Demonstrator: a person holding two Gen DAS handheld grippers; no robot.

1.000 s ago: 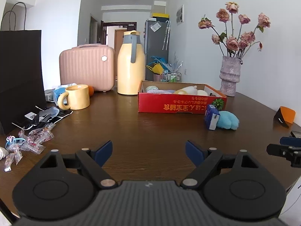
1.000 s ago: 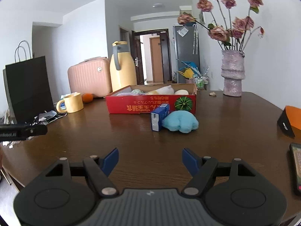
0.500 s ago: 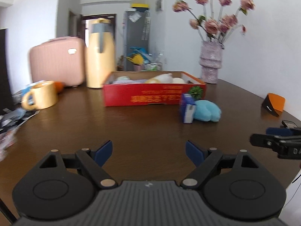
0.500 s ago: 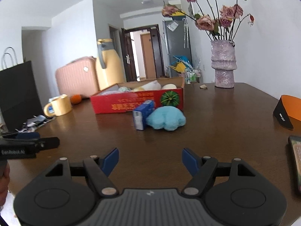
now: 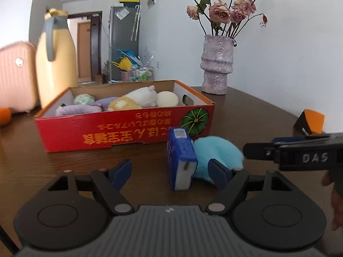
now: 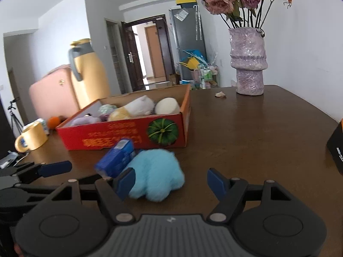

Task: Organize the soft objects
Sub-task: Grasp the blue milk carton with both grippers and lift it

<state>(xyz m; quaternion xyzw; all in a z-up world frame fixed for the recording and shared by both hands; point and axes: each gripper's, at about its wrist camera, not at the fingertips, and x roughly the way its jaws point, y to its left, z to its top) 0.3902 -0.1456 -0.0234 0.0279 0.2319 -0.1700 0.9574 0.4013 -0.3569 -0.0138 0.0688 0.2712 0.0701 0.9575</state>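
Pale blue and fluffy, the plush toy (image 6: 157, 171) lies on the dark wooden desk (image 6: 257, 132), just in front of the red cardboard box (image 5: 120, 132) that already holds several soft toys (image 5: 137, 99). A small blue carton (image 5: 181, 158) stands touching the plush on its left side, between it and the left gripper's line of approach.

The right gripper (image 6: 171, 181) is spread wide and empty, hovering low with its left finger just in front of the plush. The left gripper (image 5: 170, 172) is likewise spread and holding nothing, the carton framed between its fingers.

The step in hand looks like picking up the plush to drop it into the box. The likely trouble is the carton: it leans against the plush, so closing on the toy could catch the carton too, or tip it over as the toy lifts. The two grippers are also near each other here and could collide. A shallow pinch on loose fur may slip, and the box wall stands close behind.
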